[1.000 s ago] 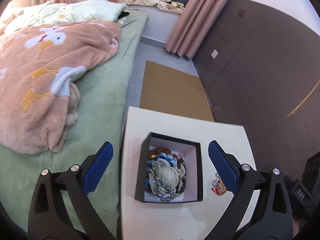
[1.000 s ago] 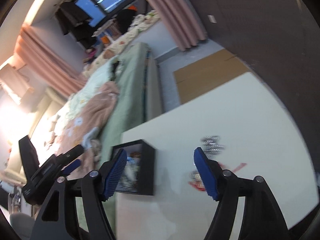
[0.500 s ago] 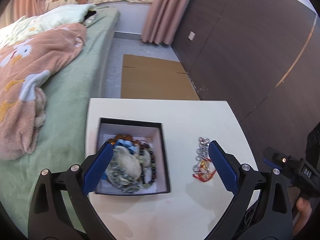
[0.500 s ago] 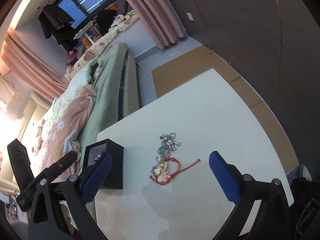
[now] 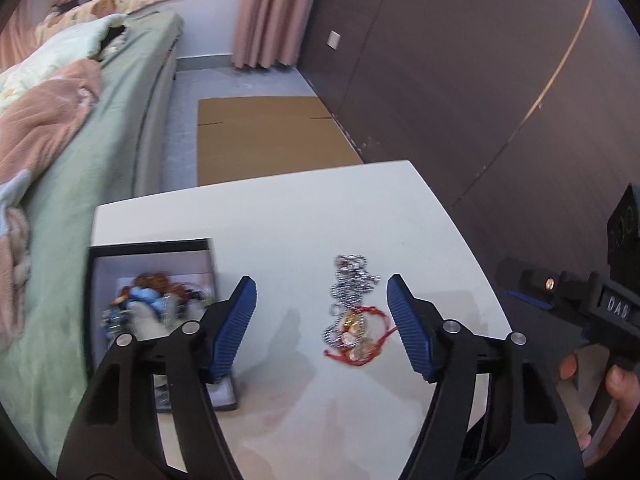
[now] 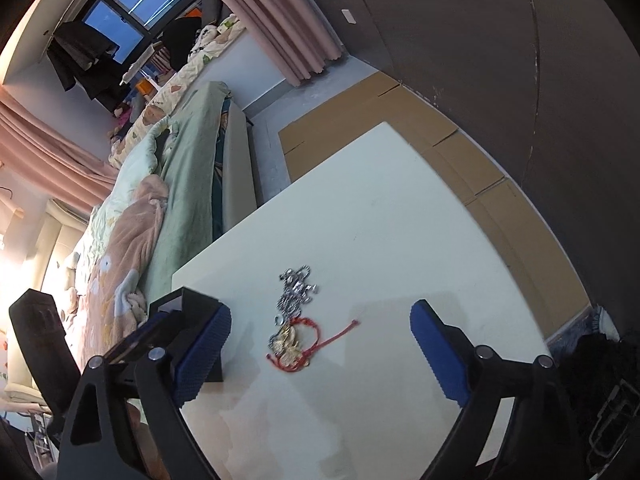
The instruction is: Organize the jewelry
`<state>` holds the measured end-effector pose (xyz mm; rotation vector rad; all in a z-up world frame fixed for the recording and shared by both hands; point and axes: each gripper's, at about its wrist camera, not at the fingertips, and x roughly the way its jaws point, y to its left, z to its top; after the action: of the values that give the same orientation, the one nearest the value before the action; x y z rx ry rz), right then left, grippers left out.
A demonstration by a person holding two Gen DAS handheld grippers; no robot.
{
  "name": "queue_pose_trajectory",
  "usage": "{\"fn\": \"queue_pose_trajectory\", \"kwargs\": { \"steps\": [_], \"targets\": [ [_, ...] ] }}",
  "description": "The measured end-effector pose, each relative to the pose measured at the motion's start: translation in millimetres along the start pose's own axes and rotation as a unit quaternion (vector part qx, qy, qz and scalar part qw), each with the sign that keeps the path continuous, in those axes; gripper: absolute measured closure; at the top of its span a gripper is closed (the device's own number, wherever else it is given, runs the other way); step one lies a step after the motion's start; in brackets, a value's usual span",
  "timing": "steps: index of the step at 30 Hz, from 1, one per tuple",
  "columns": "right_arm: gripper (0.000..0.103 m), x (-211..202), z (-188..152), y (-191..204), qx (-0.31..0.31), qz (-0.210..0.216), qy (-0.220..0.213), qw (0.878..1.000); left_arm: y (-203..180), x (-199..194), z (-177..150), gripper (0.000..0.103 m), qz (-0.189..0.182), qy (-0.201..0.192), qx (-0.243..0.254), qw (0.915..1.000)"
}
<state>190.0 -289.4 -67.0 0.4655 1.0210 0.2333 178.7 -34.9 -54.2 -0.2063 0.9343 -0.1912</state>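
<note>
A silver chain bracelet [image 5: 351, 280] and a red cord bracelet with gold charms [image 5: 358, 338] lie together on the white table [image 5: 280, 216]. A black box [image 5: 152, 248] with several pieces of jewelry inside stands at the table's left. My left gripper [image 5: 322, 300] is open and empty, just above and around the two loose bracelets. My right gripper [image 6: 320, 332] is open and empty, hovering over the same bracelets [image 6: 294, 328]; the box [image 6: 184, 300] shows behind its left finger.
A bed with green sheet [image 5: 92, 128] and pink blanket [image 5: 36, 120] runs along the table's left. Flat cardboard [image 5: 264, 132] lies on the floor beyond the table. A dark wall [image 5: 460, 60] stands on the right.
My left gripper has swung right from over the box to over the loose bracelets and narrowed somewhat. My right gripper has drawn nearer to the bracelets.
</note>
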Motion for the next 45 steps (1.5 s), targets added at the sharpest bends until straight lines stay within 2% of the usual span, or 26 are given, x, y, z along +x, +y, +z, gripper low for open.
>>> {"fn": "queue_pose_trajectory", "kwargs": {
  "steps": [4,10,15,19,26,27,28,30,31,32,33,34,35,39,40,45],
  "targets": [
    [0.018,4,6,-15,0.029,0.000,0.006,1.000,-16,20,3,0.035,-0.005,0.011,0.009,0.9999],
    [0.018,9,14,-20,0.025,-0.032,0.008,0.999,-28,53,8,0.035,0.002,0.035,0.007,0.9994],
    [0.019,16,19,-28,0.036,-0.028,0.015,0.999,-35,72,12,0.034,0.018,0.041,0.014,0.9989],
    [0.019,19,26,-38,0.044,-0.043,0.011,0.998,-38,90,16,0.034,0.028,0.052,0.014,0.9981],
    [0.019,16,29,-40,0.041,-0.045,0.007,0.998,-46,115,14,0.034,0.068,0.066,0.028,0.9951],
    [0.019,16,29,-39,0.040,-0.043,0.008,0.998,-47,118,13,0.036,0.067,0.069,0.028,0.9950],
    [0.019,16,30,-39,0.040,-0.043,0.007,0.998,-49,121,11,0.042,0.070,0.071,0.033,0.9944],
    [0.019,16,30,-37,0.038,-0.042,0.006,0.998,-53,119,9,0.060,0.099,0.065,0.051,0.9917],
    [0.019,14,29,-37,0.038,-0.040,0.006,0.998,-53,119,9,0.072,0.111,0.062,0.052,0.9905],
    [0.019,14,28,-37,0.037,-0.038,0.006,0.999,-50,117,10,0.079,0.114,0.059,0.047,0.9906],
    [0.019,13,28,-37,0.037,-0.036,0.006,0.999,-45,115,11,0.080,0.102,0.060,0.038,0.9922],
    [0.019,12,27,-36,0.035,-0.036,0.006,0.999,-41,113,12,0.089,0.092,0.061,0.031,0.9934],
    [0.019,12,26,-37,0.033,-0.036,0.006,0.999,-34,110,14,0.092,0.078,0.065,0.017,0.9947],
    [0.019,13,23,-33,0.026,-0.032,0.011,0.999,-16,97,18,0.092,0.049,0.065,-0.019,0.9965],
    [0.019,14,22,-32,0.025,-0.029,0.014,0.999,-13,91,19,0.096,0.043,0.061,-0.025,0.9969],
    [0.019,20,17,-22,0.011,-0.020,0.025,0.999,-12,67,22,0.100,0.023,0.042,-0.032,0.9983]
  ]
}}
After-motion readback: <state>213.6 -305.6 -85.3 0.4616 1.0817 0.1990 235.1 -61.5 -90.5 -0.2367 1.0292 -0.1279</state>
